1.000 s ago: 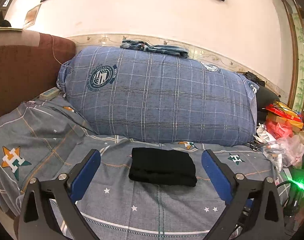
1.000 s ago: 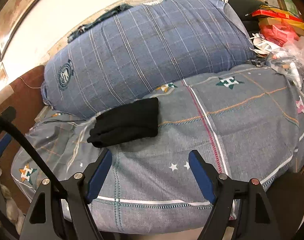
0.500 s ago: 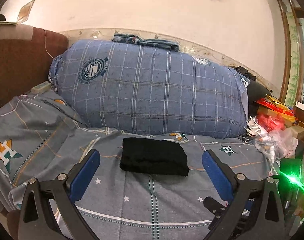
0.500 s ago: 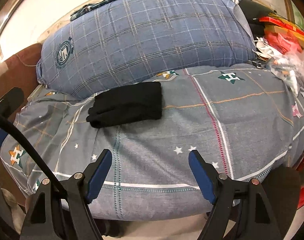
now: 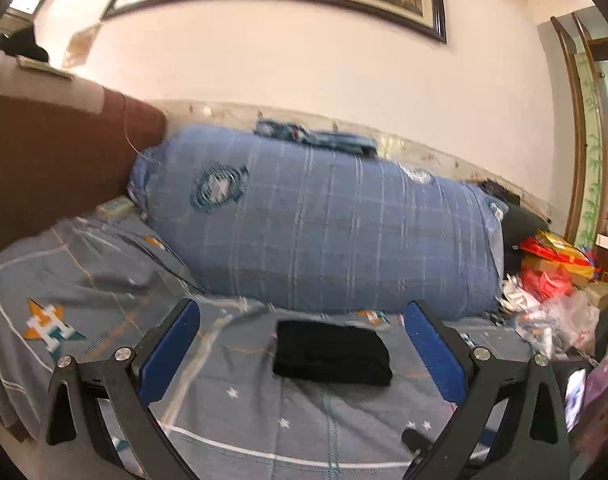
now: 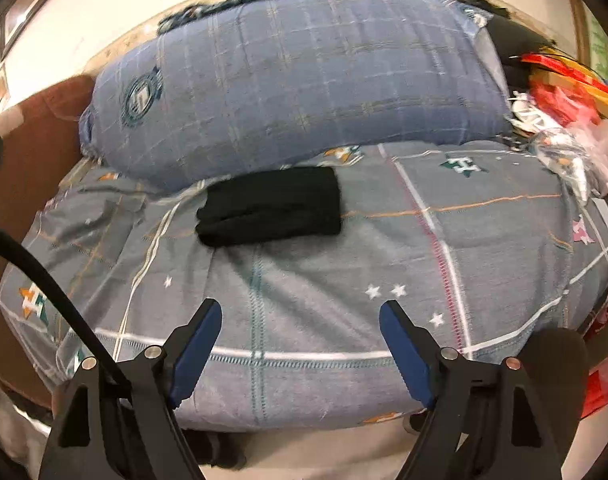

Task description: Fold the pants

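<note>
Tools (image 5: 300,312) (image 6: 300,312) gape before soft black folded pants (image 6: 270,212).

Readable marks: one letter only
Star-backed "H" emblems on the bedsheet (image 5: 48,322), at nine o'clock; round crest on the bolster (image 5: 218,188) too blurred to read

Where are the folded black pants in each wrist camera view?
Left wrist: pants lower centre, on the sheet between the tongs' fingers.
Right wrist: pants left of centre, well above the tongs.
Shared landmark: blue plaid bolster right behind them.
</note>
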Demonstrator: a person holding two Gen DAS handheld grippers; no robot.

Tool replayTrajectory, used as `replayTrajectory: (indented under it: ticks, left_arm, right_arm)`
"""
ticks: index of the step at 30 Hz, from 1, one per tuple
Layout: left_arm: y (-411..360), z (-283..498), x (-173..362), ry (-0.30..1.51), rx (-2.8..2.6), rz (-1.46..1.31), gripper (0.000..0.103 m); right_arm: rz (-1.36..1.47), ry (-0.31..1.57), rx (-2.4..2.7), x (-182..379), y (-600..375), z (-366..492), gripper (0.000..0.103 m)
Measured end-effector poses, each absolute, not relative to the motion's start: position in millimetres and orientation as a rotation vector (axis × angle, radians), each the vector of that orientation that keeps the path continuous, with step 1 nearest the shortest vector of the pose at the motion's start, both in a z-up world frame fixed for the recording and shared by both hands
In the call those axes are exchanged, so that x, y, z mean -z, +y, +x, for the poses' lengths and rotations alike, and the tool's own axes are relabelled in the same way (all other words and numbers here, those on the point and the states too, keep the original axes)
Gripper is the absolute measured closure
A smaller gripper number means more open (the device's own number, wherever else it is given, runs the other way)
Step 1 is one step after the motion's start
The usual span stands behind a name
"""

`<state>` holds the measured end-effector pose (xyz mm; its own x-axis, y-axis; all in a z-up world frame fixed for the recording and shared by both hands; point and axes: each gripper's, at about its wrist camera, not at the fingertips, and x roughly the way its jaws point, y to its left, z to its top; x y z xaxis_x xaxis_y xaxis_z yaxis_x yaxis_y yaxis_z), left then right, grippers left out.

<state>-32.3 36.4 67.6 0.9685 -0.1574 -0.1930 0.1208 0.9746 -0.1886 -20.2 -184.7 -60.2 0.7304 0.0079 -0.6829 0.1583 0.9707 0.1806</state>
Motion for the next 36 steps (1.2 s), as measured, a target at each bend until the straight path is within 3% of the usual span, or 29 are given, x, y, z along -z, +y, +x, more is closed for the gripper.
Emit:
replayTrajectory:
  ticks: [15,25,36]
  left_arm:
    - [0.9,-25.7,-59.7,0.169,-0.068,0.067,0.0]
    - [-11.8,18.2,-26.3,0.622,0.026,0.012,0.0]
    - [-15.3,-21.1,-40.7,0.532,0.011,0.042,0.0]
  right_arm:
    - [0.303,0.74,0.036,86.2,-216.8,8.7,0.017]
    - [0.392,0.731,-0.009,103.4,-247.9,14.2,0.016]
    - [0.308,0.664,-0.083,79.2,-218.0,-14.0,0.013]
